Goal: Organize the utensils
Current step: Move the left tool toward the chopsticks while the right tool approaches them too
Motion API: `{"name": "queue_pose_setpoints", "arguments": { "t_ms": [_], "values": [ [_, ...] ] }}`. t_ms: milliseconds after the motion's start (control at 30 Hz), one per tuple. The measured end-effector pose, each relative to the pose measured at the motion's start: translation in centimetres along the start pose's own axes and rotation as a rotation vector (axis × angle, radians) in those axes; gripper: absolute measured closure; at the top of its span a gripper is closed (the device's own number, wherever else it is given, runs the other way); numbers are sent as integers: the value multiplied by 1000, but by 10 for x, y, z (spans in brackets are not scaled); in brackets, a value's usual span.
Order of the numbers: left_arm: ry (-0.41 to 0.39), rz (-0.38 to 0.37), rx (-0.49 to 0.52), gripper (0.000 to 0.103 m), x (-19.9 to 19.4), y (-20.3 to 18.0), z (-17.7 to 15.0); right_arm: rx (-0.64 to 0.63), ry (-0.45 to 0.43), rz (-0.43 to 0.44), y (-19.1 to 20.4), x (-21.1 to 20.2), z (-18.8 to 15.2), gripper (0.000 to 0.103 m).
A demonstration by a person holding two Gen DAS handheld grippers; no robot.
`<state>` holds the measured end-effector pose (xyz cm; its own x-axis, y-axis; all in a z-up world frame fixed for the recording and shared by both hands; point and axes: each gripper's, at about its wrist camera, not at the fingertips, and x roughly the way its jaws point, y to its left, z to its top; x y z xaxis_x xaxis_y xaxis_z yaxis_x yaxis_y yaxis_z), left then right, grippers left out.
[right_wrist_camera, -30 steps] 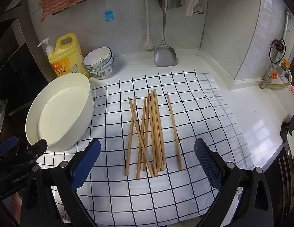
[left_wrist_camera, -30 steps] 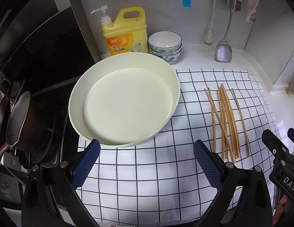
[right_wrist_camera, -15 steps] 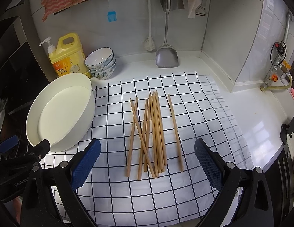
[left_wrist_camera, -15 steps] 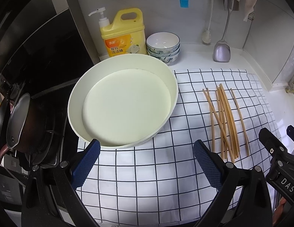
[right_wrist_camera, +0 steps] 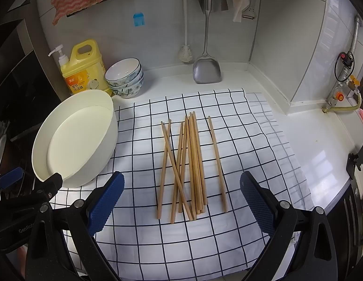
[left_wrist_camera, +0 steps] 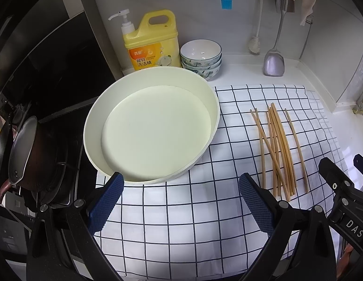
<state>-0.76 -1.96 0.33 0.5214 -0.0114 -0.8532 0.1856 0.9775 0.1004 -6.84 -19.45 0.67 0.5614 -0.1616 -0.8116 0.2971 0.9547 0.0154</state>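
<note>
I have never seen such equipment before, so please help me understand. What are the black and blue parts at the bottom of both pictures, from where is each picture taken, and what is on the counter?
No robot is here. A person holds a two-finger gripper in each hand, and each gripper carries a wide-angle camera looking forward along its fingers. The black arms with blue pads are those fingers.

One picture comes from the left gripper, the other from the right gripper. Both are open and hold nothing.

On the counter lies a checked cloth. On it lies a loose bunch of wooden chopsticks, some of them crossed, and at its left edge stands an empty white basin. Behind are a yellow soap bottle and stacked bowls. A metal spatula hangs at the wall.
</note>
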Motion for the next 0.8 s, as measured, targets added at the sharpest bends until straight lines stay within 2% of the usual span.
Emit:
{"name": "queue_pose_setpoints", "arguments": {
  "t_ms": [533, 800],
  "values": [
    [4, -15, 3, 6, 6, 3, -3, 13, 4, -6, -3, 6, -2, 8],
    [21, -76, 79, 6, 29, -14, -11, 47, 21, -24, -22, 23, -13, 8]
  ]
}}
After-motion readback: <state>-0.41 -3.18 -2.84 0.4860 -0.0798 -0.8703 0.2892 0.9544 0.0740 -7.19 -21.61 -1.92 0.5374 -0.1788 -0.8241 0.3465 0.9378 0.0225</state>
